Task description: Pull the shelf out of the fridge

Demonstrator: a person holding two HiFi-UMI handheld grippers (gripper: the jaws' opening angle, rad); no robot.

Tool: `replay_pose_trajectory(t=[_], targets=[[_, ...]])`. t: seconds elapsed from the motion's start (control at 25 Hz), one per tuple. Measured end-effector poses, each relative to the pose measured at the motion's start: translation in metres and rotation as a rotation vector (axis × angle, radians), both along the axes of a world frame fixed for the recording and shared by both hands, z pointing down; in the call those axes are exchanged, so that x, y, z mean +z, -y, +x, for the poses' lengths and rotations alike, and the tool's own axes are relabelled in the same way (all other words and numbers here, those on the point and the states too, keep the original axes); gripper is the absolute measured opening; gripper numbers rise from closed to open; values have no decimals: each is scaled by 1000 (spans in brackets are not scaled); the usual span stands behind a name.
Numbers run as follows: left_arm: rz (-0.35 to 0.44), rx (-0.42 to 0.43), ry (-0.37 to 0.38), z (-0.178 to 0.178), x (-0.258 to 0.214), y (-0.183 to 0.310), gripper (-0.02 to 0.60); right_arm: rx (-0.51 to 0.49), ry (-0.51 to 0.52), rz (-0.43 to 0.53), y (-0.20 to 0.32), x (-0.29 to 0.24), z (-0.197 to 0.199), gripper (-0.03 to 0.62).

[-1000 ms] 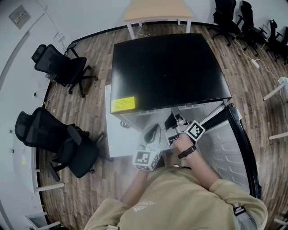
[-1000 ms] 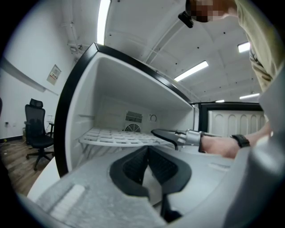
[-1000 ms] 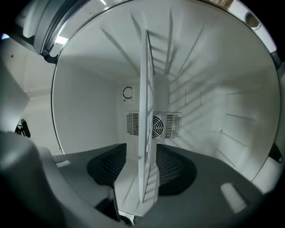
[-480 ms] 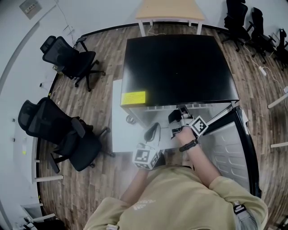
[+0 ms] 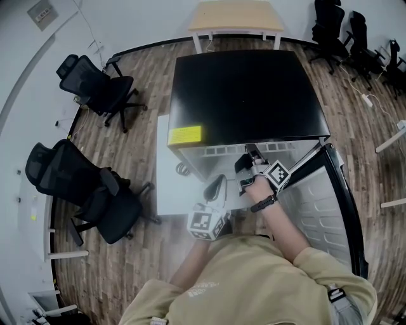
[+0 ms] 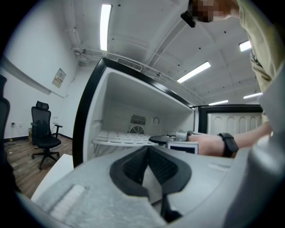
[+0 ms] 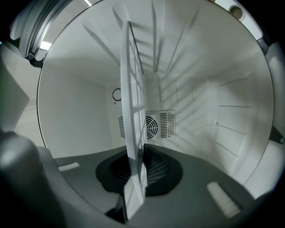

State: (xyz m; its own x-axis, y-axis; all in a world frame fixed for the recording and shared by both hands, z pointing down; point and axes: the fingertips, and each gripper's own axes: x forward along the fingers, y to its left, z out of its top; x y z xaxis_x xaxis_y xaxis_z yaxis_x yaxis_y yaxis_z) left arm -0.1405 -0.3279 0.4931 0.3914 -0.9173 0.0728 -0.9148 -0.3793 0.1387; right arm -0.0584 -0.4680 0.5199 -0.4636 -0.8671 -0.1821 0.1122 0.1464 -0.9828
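Right tool [image 7: 136,171] inside fridge [image 5: 247,95], jaws closing on front edge of shelf [image 7: 133,111], white grid between pads, likely for straight outward pull. Shelf seated in fridge cavity. Left tool [image 6: 149,171] jaws together, empty, parked outside. Door [image 5: 330,203] swung wide; pull path toward person looks open.

Wood-plank floor [image 5: 108,266] beneath white walls [image 5: 25,70] — black office chairs [image 5: 95,86] at left, pale wooden table [image 5: 236,14] beyond.
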Motion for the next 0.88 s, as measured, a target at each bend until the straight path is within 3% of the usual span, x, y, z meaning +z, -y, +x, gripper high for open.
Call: replay_pose_trajectory(t=[0.56,0.88], targets=[[4,-36,-23,9,3,-27,1,-45,-12,1,-33,1,5,31],[14,-66,-40,16,6,-62,2,-76,-24,10,-83,6,10,31]])
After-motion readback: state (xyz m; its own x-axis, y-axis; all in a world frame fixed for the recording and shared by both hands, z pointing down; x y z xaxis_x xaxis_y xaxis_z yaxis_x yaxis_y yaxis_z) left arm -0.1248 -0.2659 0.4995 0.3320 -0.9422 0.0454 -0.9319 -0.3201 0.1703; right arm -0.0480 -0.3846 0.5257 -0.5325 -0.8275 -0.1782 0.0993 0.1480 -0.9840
